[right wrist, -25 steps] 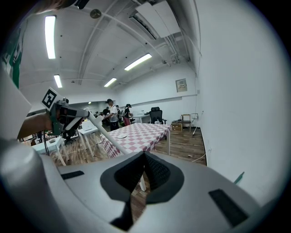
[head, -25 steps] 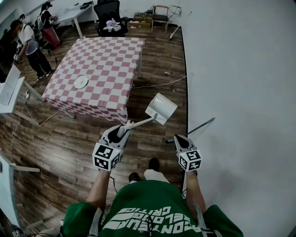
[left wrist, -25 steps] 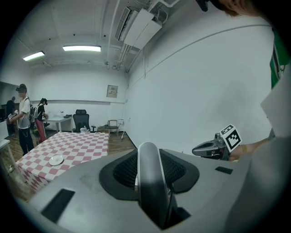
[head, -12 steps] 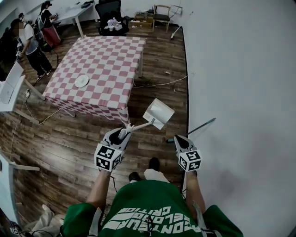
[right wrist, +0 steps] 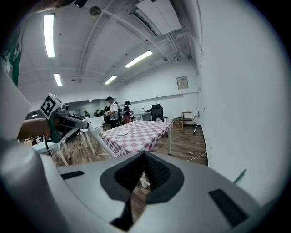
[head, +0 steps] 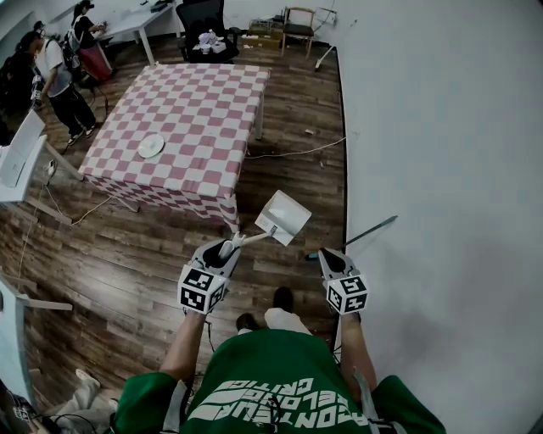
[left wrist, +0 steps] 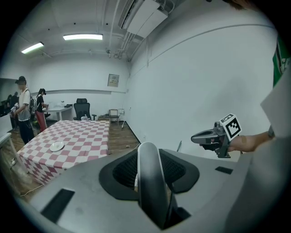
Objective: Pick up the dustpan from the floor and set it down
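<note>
Two claws sit low in the head view, just past my green shirt and dark shoes. My left claw is clamped on the handle of the white dustpan, and the left gripper view shows that handle wedged between the jaws. The pan end sticks out ahead, over the wood floor and just beside the near corner of the pink-checked surface. I can't tell if it touches the floor. My right claw has its jaws together with nothing in them, apart from the left one and near the white wall. A dark stick lies along the wall base. Further off, a white plate sits on the surface. An office chair and people are at the far end.
</note>
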Demonstrator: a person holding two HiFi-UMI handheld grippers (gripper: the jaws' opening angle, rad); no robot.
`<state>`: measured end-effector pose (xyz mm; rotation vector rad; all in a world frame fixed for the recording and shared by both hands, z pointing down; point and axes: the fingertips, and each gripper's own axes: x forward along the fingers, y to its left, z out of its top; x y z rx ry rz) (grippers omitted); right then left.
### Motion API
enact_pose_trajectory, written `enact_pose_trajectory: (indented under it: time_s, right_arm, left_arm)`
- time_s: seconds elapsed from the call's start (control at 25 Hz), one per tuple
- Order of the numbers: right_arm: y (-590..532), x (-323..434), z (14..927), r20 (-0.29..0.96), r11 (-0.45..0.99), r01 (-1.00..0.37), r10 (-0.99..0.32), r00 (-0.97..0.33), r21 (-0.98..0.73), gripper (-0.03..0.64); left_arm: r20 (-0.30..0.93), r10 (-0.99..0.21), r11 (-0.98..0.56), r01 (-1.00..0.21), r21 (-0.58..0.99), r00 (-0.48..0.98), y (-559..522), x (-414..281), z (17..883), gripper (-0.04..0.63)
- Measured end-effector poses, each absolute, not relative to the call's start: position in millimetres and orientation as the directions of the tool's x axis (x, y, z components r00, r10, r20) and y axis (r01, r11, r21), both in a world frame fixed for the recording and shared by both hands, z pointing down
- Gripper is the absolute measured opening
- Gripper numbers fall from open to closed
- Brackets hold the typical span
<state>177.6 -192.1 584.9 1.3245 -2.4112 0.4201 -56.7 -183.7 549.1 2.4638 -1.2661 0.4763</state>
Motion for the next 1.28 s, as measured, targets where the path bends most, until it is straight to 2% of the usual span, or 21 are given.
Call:
enact_pose_trajectory:
  time_s: [1.28]
  right_arm:
    - [-192, 191, 622, 0.510, 0.491, -0.863, -0.717, -0.475, -0.114, 0.008]
  left_arm:
    - [0.673, -0.603, -0.400, -0.892, 0.210, 0.428, -181, -80, 718, 0.127]
